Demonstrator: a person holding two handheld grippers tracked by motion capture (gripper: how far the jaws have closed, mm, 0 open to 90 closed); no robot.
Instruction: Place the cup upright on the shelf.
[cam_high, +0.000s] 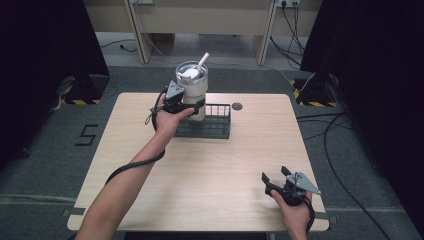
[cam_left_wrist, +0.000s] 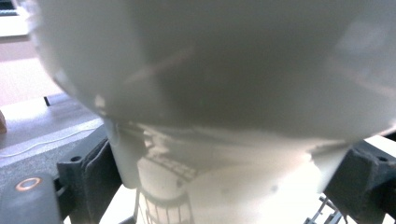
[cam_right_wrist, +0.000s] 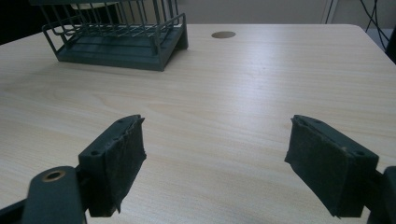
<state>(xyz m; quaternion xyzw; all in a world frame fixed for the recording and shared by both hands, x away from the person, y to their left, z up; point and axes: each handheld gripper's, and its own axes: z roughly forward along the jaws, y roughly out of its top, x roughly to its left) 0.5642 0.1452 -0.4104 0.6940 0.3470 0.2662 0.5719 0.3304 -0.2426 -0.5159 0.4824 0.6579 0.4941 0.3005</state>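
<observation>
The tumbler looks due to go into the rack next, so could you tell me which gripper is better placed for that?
Left. The left gripper is shut on the tumbler above the rack; the right gripper sits open at the table's near edge.

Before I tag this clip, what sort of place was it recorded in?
Probably a lab or studio set up for recording, not a home. A bare wooden table stands on grey carpet between black curtains, with hazard-striped stand bases at the corners and cables trailing across the floor.
</observation>
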